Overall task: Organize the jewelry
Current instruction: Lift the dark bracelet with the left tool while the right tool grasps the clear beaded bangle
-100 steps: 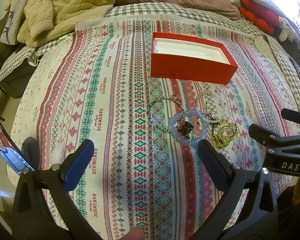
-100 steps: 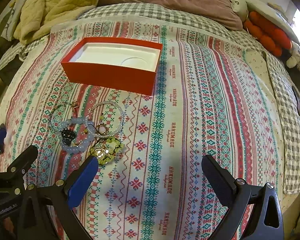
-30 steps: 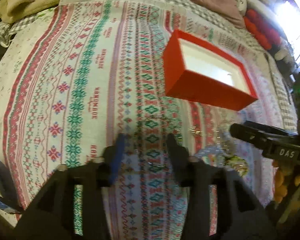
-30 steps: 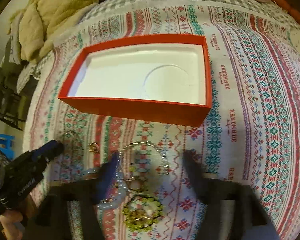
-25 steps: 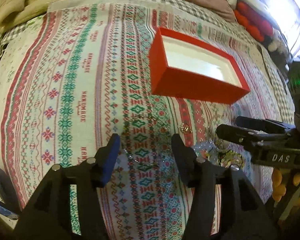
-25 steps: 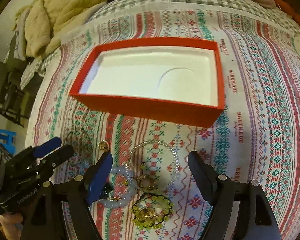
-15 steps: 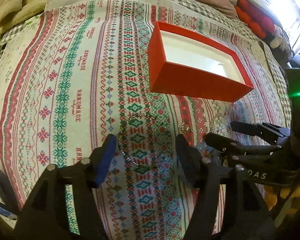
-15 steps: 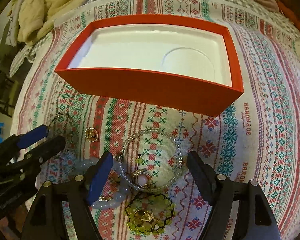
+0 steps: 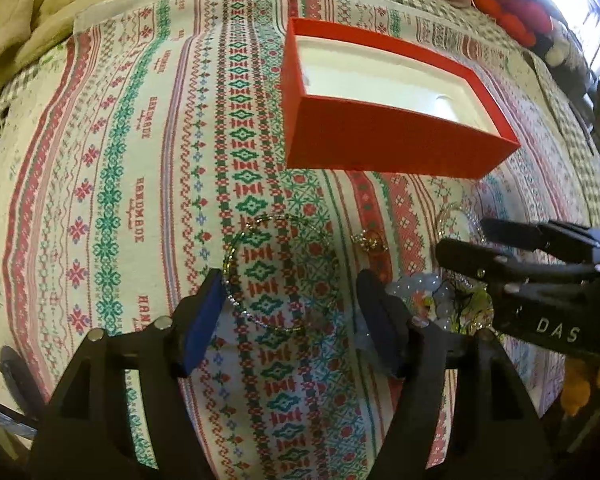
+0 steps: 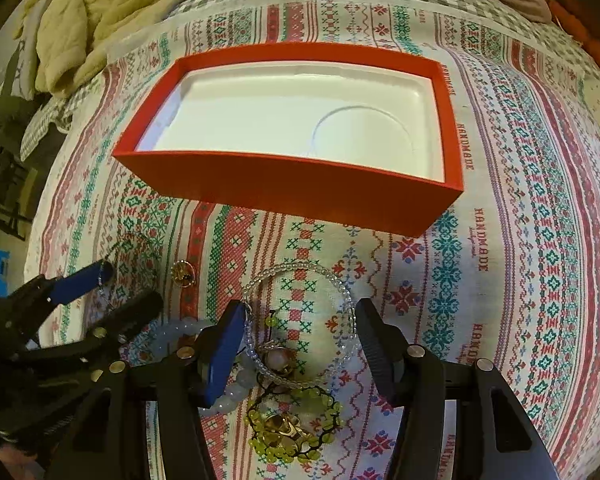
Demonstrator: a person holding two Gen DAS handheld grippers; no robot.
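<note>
My left gripper (image 9: 288,292) jaws just widened, straddling thin gold wire bangle (image 9: 278,272), not pinching. My right gripper (image 10: 300,332) narrowing around clear beaded bracelet (image 10: 300,320), untouched. Red rectangular white-lined box (image 10: 296,188) far, empty.

Dim, warm indoor light; window glare blows out left view's top-right; fisheye-bent edges.

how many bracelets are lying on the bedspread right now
4: a thin dark one between the left gripper's fingers, a clear beaded one between the right's, a pale chunky one partly hidden behind the fingers, a yellow-green one nearest the right camera. More may be hidden.
</note>
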